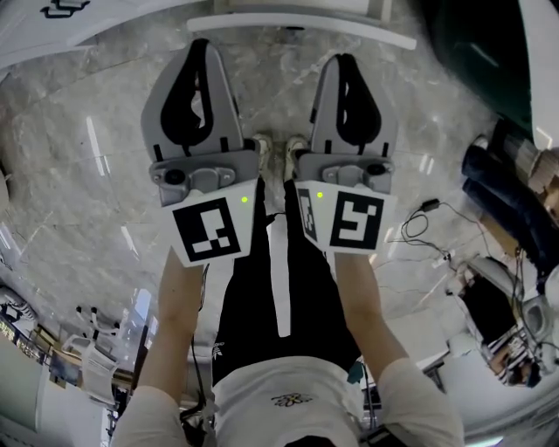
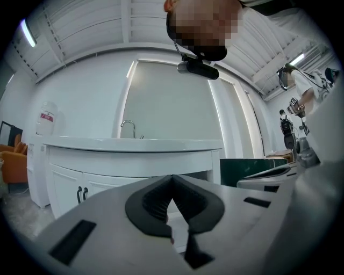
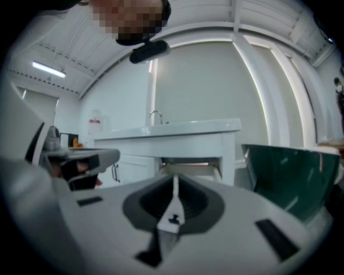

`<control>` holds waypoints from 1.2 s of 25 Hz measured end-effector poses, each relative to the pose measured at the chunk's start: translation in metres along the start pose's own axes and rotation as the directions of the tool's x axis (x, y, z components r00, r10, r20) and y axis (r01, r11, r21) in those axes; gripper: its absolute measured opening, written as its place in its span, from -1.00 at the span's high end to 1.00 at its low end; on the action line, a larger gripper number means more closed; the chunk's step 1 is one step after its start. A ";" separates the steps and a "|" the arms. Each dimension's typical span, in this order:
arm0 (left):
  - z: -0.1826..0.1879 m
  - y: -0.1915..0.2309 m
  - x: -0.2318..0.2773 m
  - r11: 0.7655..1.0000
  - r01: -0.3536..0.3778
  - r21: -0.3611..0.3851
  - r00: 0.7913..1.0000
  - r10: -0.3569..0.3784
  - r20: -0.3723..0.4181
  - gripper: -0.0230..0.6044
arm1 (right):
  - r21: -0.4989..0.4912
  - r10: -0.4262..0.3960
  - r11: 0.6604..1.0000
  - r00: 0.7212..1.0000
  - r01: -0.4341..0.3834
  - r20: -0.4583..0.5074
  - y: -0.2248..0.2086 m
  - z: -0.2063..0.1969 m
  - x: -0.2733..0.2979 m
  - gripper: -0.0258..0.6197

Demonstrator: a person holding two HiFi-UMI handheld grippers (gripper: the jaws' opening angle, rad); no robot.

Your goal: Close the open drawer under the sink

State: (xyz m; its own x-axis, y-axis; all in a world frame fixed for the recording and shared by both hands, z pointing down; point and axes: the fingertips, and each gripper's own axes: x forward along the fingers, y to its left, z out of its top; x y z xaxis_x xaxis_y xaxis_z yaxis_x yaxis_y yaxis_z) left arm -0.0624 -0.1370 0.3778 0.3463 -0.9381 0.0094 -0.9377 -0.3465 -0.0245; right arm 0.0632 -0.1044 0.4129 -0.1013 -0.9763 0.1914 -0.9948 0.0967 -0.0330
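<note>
A white sink vanity [image 2: 134, 147] with a tap [image 2: 128, 128] stands ahead, with black-handled doors [image 2: 81, 194] on its left side. Under its countertop the drawer [image 3: 189, 164] stands pulled out, partly hidden behind my jaws. In the head view a white curved front edge [image 1: 297, 26] lies just beyond both grippers. The left gripper [image 1: 199, 45] and the right gripper [image 1: 346, 61] are held side by side over the floor, pointing at the vanity and apart from it. Both have their tips together with nothing between them, as each gripper view shows [image 2: 172, 177] [image 3: 174, 178].
A dark green tub [image 3: 290, 172] stands right of the vanity. A water bottle [image 2: 47, 119] and an orange seat [image 2: 12, 161] are at the far left. The marble floor [image 1: 79, 175] has cables [image 1: 419, 223] and gear [image 1: 507, 323] on its right. The person's shoes [image 1: 278, 150] are below the grippers.
</note>
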 end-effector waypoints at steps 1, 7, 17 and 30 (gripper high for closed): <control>-0.003 0.000 0.000 1.000 -0.002 -0.004 1.000 0.002 -0.006 0.86 | 0.003 -0.001 1.000 1.000 0.001 -0.008 0.001 -0.005 -0.001 0.83; -0.014 0.004 -0.001 1.000 0.003 -0.012 0.999 -0.003 -0.033 0.86 | -0.030 0.009 1.000 0.999 -0.010 -0.034 0.010 -0.024 0.011 0.82; -0.030 0.016 0.006 1.000 0.003 -0.012 0.998 -0.003 -0.062 0.86 | 0.116 0.008 0.993 0.974 0.018 -0.226 0.005 -0.096 0.056 0.36; -0.050 0.024 0.019 1.000 -0.006 0.003 0.995 0.007 -0.095 0.86 | 0.186 0.021 0.981 0.923 0.055 -0.384 0.006 -0.165 0.095 0.30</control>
State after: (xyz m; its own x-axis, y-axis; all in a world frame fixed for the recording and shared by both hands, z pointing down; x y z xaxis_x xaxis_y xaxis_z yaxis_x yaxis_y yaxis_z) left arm -0.0799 -0.1634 0.4274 0.3360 -0.9361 0.1041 -0.9398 -0.3405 -0.0276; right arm 0.0458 -0.1646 0.5932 -0.1197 -0.8249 0.5525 -0.9788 0.0048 -0.2048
